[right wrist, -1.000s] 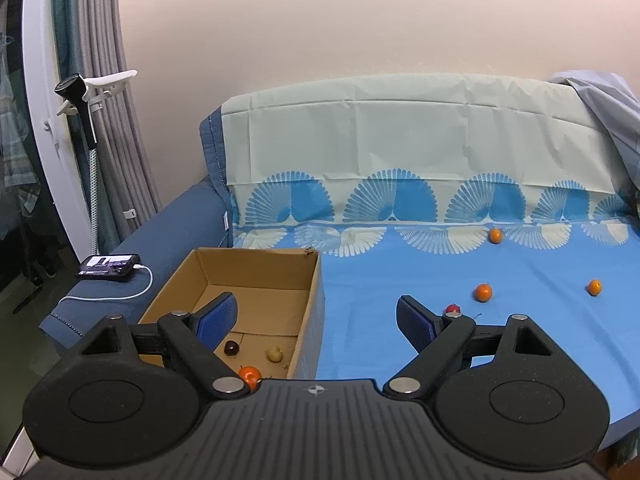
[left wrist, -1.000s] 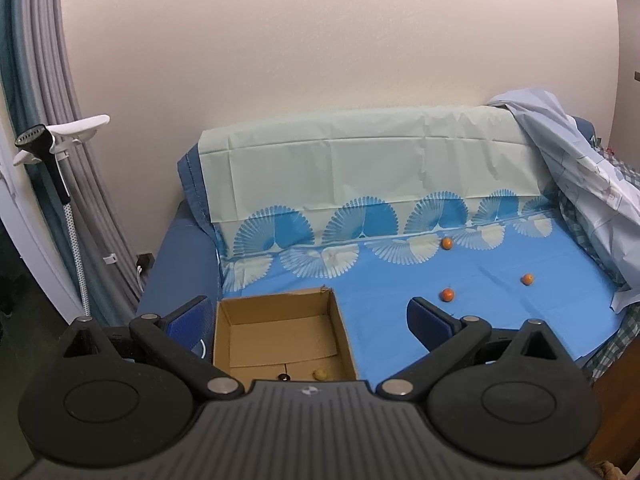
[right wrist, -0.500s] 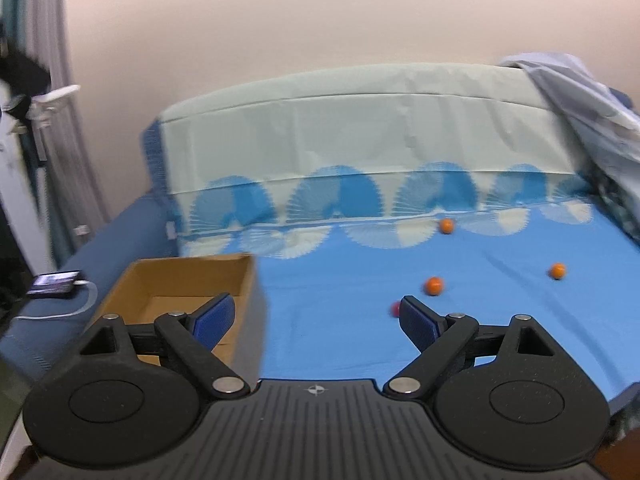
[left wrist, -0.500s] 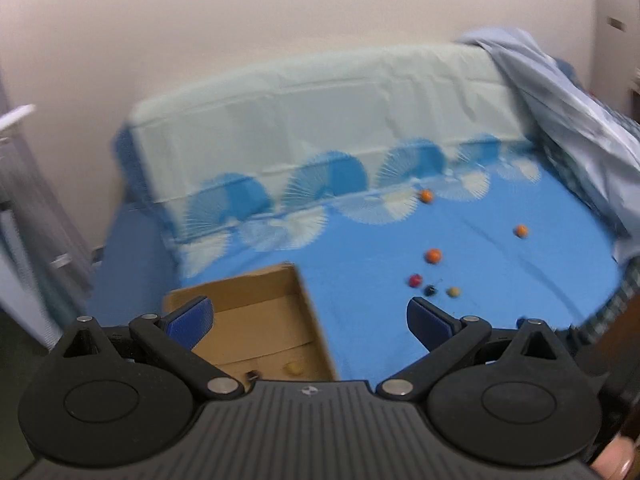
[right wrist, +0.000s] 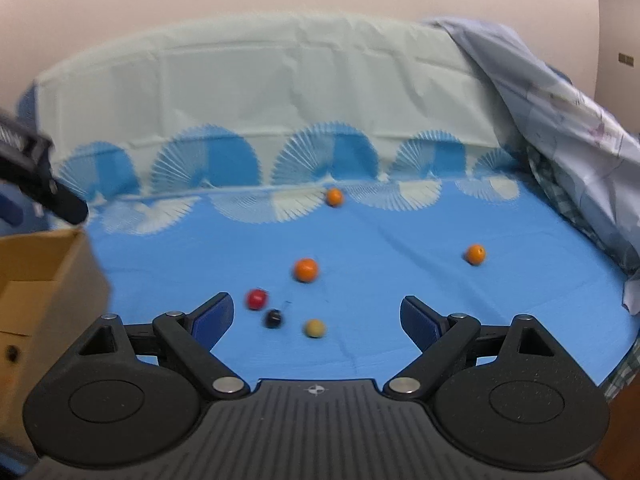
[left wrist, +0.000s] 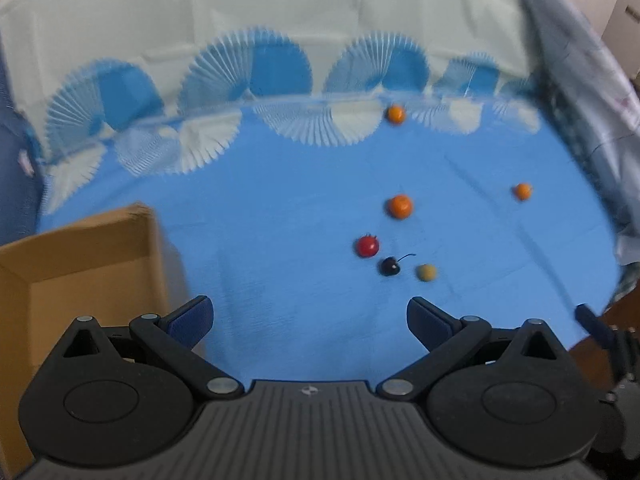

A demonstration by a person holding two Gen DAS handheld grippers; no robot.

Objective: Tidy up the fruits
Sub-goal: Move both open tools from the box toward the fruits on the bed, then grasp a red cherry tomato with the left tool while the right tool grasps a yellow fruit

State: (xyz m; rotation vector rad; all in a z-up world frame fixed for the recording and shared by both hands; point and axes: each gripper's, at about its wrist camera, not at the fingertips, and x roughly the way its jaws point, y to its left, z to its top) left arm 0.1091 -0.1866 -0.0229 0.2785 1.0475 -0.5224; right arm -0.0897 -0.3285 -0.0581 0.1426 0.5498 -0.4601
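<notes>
Both grippers have dropped toward the blue sheet since a second ago, so the loose fruit looms larger and the cardboard box has slid to the left edge. A red fruit, a dark cherry and a pale yellow fruit cluster well right of the box, an orange just behind them and two smaller oranges further off. The left gripper tilts steeply down over bare sheet, fingers spread and empty; the right gripper angles more shallowly, its jaws just widened and gripping nothing, with the cherry and yellow fruit lying on the sheet beyond the gap.
</notes>
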